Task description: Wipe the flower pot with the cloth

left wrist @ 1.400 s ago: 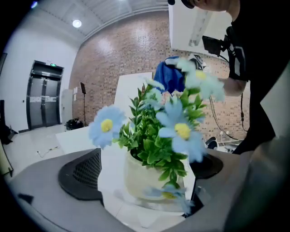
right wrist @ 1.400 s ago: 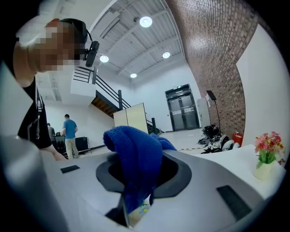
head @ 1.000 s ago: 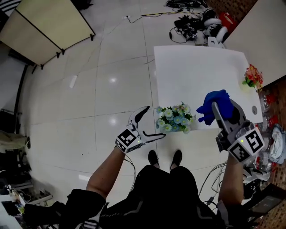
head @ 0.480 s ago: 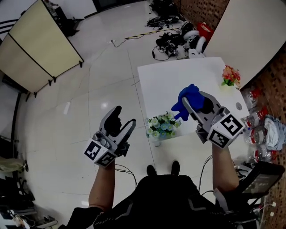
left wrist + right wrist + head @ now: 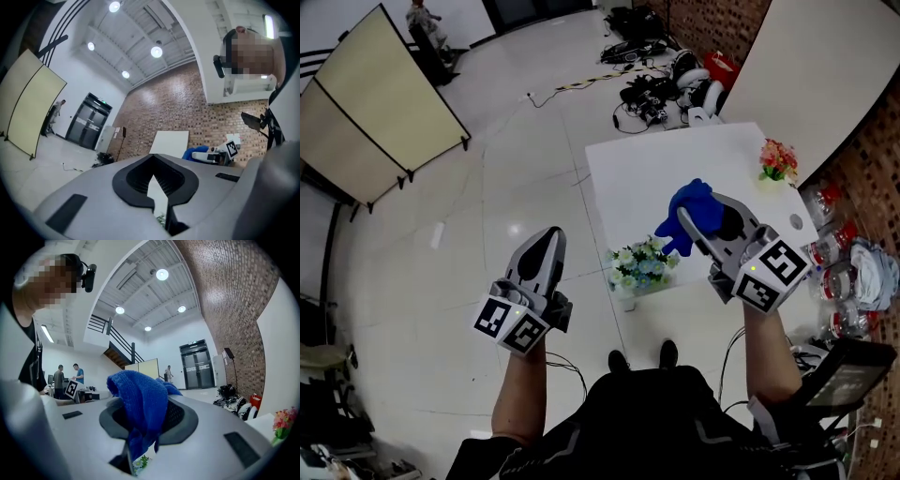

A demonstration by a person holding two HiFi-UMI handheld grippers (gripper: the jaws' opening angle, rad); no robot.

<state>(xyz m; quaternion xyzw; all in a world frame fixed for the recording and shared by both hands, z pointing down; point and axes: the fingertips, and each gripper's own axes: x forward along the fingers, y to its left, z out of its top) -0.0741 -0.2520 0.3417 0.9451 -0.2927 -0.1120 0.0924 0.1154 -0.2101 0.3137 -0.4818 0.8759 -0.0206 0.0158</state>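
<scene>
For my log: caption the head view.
Right gripper grips blue knitted cloth over the white table; left gripper, just closed empty, left of the pale potted flowers.

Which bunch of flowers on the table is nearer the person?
The blue-and-white bunch at the table's near edge; the red bunch stands by the far right edge.

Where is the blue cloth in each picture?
Head view: the cloth is right of centre, in the right gripper.
Left gripper view: a small blue patch right of centre, far off.
Right gripper view: in the middle, pinched between the jaws.
Shared landmark: the tan screen.
</scene>
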